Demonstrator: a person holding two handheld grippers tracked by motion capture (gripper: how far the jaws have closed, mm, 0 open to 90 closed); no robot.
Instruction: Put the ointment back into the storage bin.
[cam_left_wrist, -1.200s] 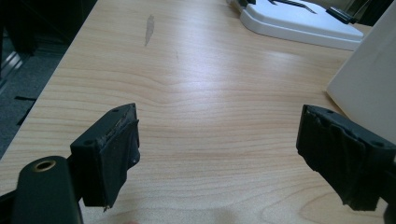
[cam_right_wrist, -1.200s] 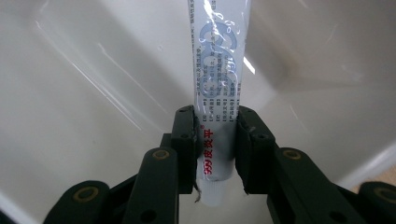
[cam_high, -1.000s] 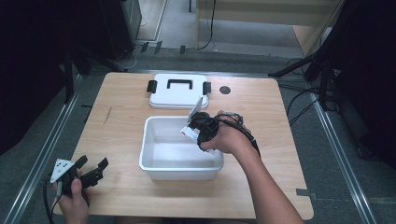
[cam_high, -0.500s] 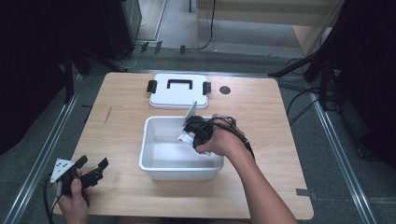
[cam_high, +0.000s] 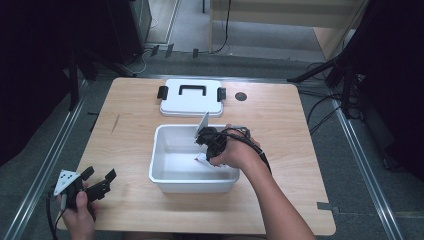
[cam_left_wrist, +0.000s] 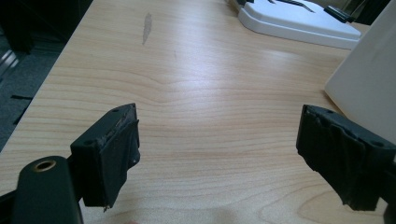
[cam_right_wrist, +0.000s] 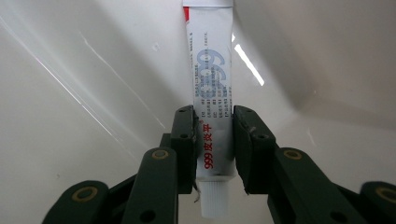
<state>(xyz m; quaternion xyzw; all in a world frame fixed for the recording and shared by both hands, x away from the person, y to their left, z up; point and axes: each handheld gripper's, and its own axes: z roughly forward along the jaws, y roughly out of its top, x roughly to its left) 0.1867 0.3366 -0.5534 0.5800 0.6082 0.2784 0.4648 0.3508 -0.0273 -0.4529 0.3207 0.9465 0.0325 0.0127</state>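
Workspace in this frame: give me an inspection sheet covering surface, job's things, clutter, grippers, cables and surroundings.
Surface: wooden table, a dark streak near its left side.
Job's things: white tube with "999" print, clamped near its cap end, inside the white bin; the bin's lid with black handle lies behind it.
Clutter: small dark round spot on the table right of the lid.
Grippers: right gripper shut on the tube; left gripper open, holding nothing, over the table's near left corner.
Cables: black cable over the right hand.
Surroundings: grey floor, dark stands, floor cables.
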